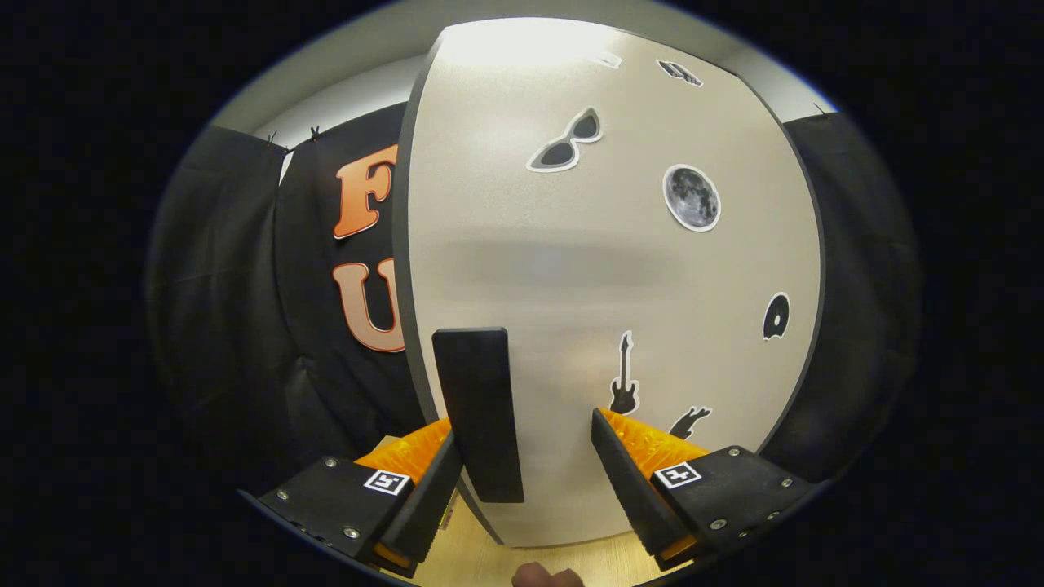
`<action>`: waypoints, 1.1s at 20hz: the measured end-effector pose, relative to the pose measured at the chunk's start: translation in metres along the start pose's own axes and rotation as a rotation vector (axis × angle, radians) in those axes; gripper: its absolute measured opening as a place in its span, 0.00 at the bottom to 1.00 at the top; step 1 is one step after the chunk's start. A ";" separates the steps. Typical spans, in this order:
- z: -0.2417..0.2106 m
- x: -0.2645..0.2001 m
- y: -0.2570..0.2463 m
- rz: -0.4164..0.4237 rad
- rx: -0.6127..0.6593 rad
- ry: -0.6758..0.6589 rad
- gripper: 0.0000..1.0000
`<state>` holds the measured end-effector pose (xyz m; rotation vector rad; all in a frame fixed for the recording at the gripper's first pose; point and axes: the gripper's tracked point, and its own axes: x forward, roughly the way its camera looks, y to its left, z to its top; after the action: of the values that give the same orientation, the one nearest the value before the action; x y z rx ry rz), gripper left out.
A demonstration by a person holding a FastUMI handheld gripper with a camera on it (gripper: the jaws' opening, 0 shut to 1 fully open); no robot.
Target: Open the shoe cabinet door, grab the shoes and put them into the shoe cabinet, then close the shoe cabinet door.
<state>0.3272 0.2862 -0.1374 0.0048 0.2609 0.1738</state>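
Observation:
The shoe cabinet door [620,277] is a pale panel with several small stickers, standing close in front of me. A black upright handle [479,408] is fixed near the door's left edge. My gripper [524,428] is open, and the handle stands between its fingers. The handle lies right against the left finger [428,489], while a wide gap separates it from the right finger [628,481]. I cannot tell whether the door is shut or slightly ajar. The shoes are hidden from me.
The booth's black cloth wall [245,326] hangs to the left and right of the cabinet. A light wooden surface [481,558] runs under the fingers at the cabinet's foot. Part of a hand [545,577] shows just below the fingers.

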 end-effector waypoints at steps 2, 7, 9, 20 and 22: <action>0.000 0.005 0.000 -0.004 0.002 -0.004 0.93; 0.003 0.006 0.001 -0.006 -0.022 -0.019 0.94; 0.002 0.005 0.001 -0.009 -0.019 -0.015 0.94; 0.018 -0.063 0.003 -0.006 -0.022 -0.055 0.94; 0.020 -0.083 -0.001 -0.012 -0.031 -0.060 0.94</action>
<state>0.2531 0.2716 -0.0971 -0.0226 0.1983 0.1656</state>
